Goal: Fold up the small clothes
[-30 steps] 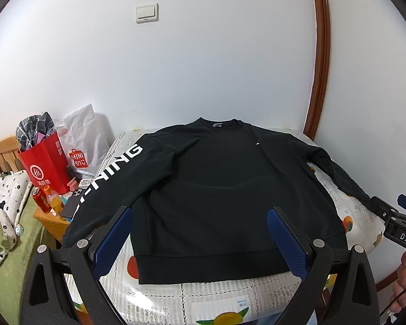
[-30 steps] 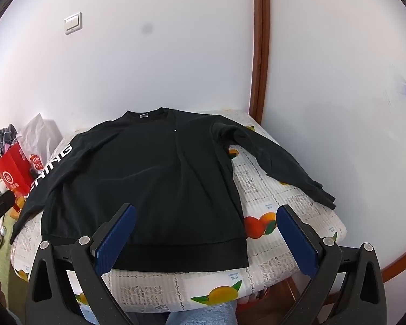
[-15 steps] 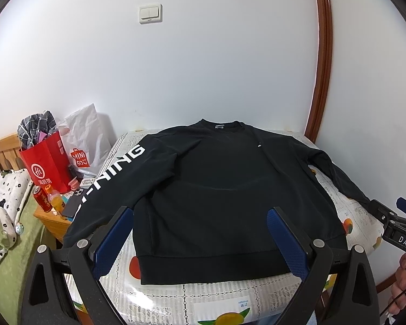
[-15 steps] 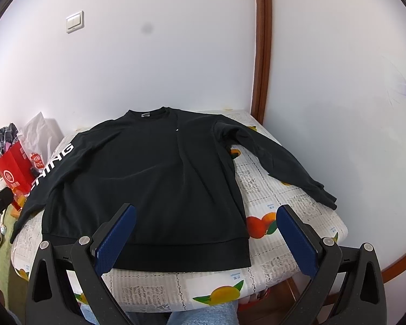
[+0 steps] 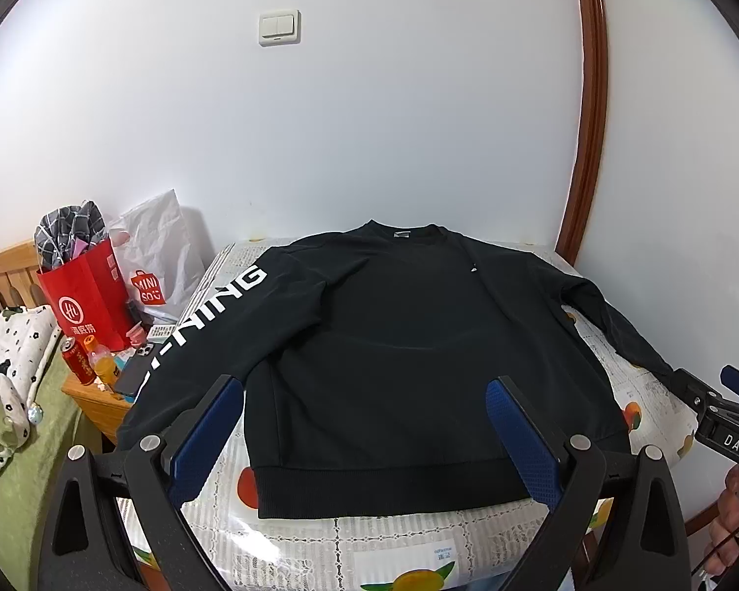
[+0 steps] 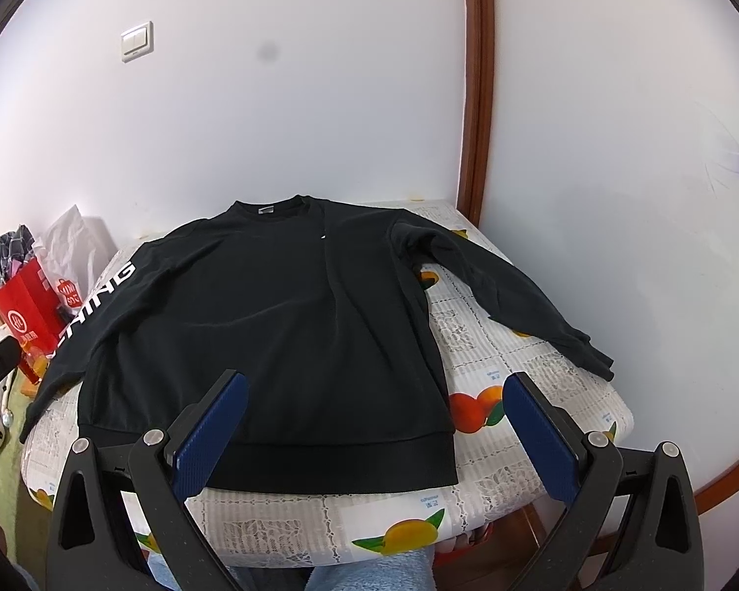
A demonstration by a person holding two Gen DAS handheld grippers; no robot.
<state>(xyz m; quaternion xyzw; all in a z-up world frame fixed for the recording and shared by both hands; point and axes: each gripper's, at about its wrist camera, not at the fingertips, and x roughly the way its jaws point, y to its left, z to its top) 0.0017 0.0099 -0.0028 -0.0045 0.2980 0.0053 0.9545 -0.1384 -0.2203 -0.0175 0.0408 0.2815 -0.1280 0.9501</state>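
left gripper jaws spread wide, blue pads empty, hovering above the near hem of the black sweatshirt, no contact. right gripper also wide open, nothing between its blue pads, held over the hem's right corner and the bare tablecloth beside it. sweatshirt lies flat and front-up on the small table, collar toward the wall, hem toward the camera, both sleeves spread out; the left sleeve with white lettering runs down over the table's left edge, the plain right sleeve stretches diagonally to the table's right edge. table covered by a white fruit-print cloth. in the left view the right gripper's tips and a hand show at the right edge. left of the table: red paper bag, white miniso bag, red can, orange drink bottle, phone on a wooden stand. light switch on white wall, brown wood trim in the corner.
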